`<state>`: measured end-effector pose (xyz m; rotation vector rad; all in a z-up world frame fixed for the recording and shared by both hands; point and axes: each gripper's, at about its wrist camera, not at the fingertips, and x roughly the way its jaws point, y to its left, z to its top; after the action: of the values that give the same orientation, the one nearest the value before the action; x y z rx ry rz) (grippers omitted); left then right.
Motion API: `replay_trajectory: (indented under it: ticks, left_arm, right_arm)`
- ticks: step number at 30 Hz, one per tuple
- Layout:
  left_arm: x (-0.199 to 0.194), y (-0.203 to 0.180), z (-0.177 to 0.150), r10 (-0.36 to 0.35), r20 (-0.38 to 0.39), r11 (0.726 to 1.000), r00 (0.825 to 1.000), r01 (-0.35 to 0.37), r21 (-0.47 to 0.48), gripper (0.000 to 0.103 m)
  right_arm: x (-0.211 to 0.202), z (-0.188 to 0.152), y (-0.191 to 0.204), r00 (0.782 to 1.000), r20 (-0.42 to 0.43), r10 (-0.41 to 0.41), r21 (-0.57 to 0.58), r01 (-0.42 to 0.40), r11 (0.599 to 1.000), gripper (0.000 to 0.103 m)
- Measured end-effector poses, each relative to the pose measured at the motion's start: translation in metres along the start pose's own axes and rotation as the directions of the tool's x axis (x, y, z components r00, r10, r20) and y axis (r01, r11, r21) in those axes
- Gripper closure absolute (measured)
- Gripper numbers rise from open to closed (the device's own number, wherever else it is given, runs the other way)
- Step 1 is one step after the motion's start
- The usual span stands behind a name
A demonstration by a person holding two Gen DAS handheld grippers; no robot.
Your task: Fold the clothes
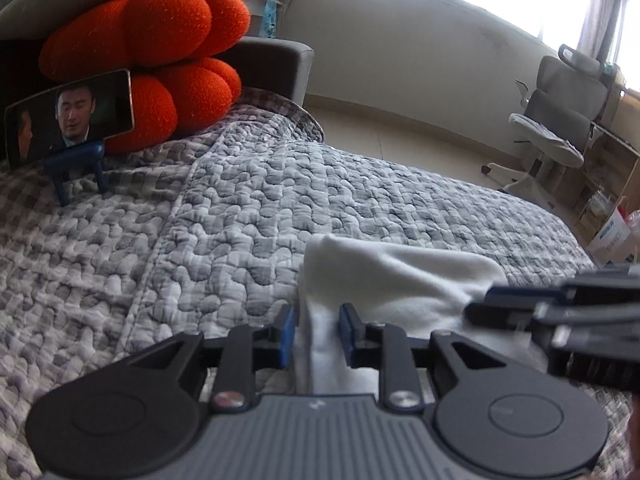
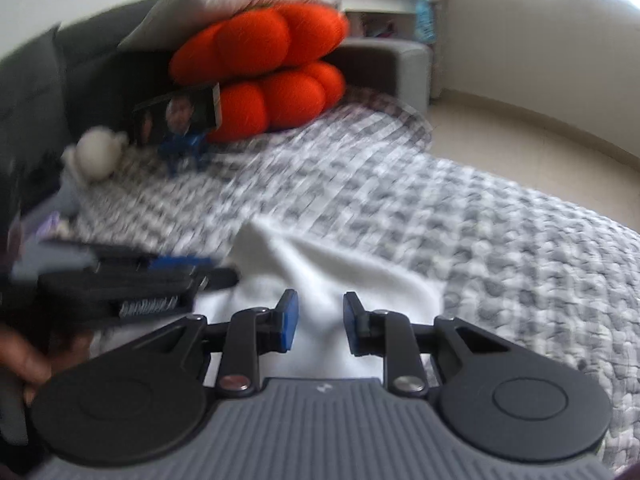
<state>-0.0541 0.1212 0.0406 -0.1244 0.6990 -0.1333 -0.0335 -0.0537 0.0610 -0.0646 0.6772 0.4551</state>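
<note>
White garment [image 1: 400, 280] lies bunched on the bed's quilt [image 1: 240, 200], near edge at 6 o'clock. Left gripper [image 1: 316, 334] has its jaws apart with a raised fold standing between the pads, not pinched; right gripper [image 2: 320, 324] is parted over the cloth, holding nothing. Looks like a grasp or release at a fold, can't tell which; right view is blurred.

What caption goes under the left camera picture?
Left gripper open around a white cloth on a grey quilt.

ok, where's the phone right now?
The phone sits on a blue stand at the far left of both views, on the quilt against the orange cushions.
</note>
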Motion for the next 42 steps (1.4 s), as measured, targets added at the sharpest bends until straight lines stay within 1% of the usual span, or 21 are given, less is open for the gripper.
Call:
replay_trajectory:
  ticks: [4, 6, 12, 17, 19, 21, 23, 25, 26, 32, 37, 40, 42]
  left_arm:
    - [0.0, -0.001, 0.0, 0.006, 0.001, 1.0, 1.0, -0.006, 0.011, 0.079]
    - [0.0, -0.002, 0.0, 0.011, 0.003, 1.0, 1.0, -0.012, 0.02, 0.079]
    - [-0.001, -0.001, 0.0, 0.01, 0.0, 1.0, 1.0, -0.01, 0.014, 0.078]
    - [-0.001, 0.0, -0.001, 0.008, -0.001, 1.0, 1.0, -0.008, 0.011, 0.078]
    - [-0.002, 0.001, -0.001, 0.005, -0.003, 1.0, 1.0, -0.005, 0.005, 0.078]
    - [-0.002, 0.002, -0.001, 0.003, -0.004, 1.0, 1.0, -0.003, 0.001, 0.078]
    - [-0.002, 0.001, -0.001, 0.004, -0.005, 1.0, 1.0, -0.004, 0.001, 0.078]
    - [-0.002, 0.001, -0.001, 0.006, -0.004, 1.0, 1.0, -0.006, 0.003, 0.078]
    - [-0.002, 0.0, -0.001, 0.007, -0.004, 1.0, 1.0, -0.007, 0.005, 0.078]
    - [-0.002, 0.001, -0.001, 0.009, -0.003, 1.0, 1.0, -0.008, 0.002, 0.078]
    - [-0.003, 0.002, 0.0, 0.006, 0.0, 1.0, 1.0, -0.006, -0.004, 0.078]
    - [-0.004, 0.004, 0.0, 0.004, 0.003, 1.0, 1.0, -0.004, -0.011, 0.077]
    - [-0.007, 0.005, 0.001, 0.004, 0.021, 1.0, 1.0, -0.004, -0.025, 0.077]
  right_arm:
    - [0.016, -0.001, -0.004, 0.994, -0.053, -0.094, -0.027, 0.093, 0.995, 0.076]
    - [0.02, 0.001, -0.004, 0.993, -0.056, -0.105, -0.027, 0.103, 0.994, 0.075]
    - [0.027, 0.002, -0.009, 0.991, -0.061, -0.121, 0.003, 0.121, 0.993, 0.075]
    - [0.026, 0.004, -0.009, 0.987, -0.026, -0.161, 0.006, 0.161, 0.987, 0.076]
    - [0.022, 0.007, -0.012, 0.988, -0.006, -0.156, 0.025, 0.156, 0.987, 0.076]
    - [0.015, 0.009, -0.014, 0.991, 0.027, -0.133, 0.043, 0.132, 0.99, 0.076]
    - [0.006, 0.011, -0.013, 0.996, 0.067, -0.063, 0.048, 0.06, 0.997, 0.076]
    - [0.001, 0.012, -0.008, 0.996, 0.084, 0.024, 0.025, -0.026, 0.999, 0.076]
    - [0.002, 0.012, -0.006, 0.996, 0.081, 0.038, 0.017, -0.04, 0.999, 0.076]
    - [0.021, 0.009, 0.0, 1.0, 0.016, -0.02, -0.018, 0.02, 1.0, 0.076]
    - [0.038, 0.006, 0.005, 0.997, -0.037, -0.07, -0.049, 0.068, 0.996, 0.076]
    - [0.036, 0.008, 0.002, 0.996, -0.044, -0.075, -0.045, 0.073, 0.996, 0.076]
    - [0.037, 0.007, 0.002, 0.996, -0.042, -0.077, -0.042, 0.076, 0.996, 0.076]
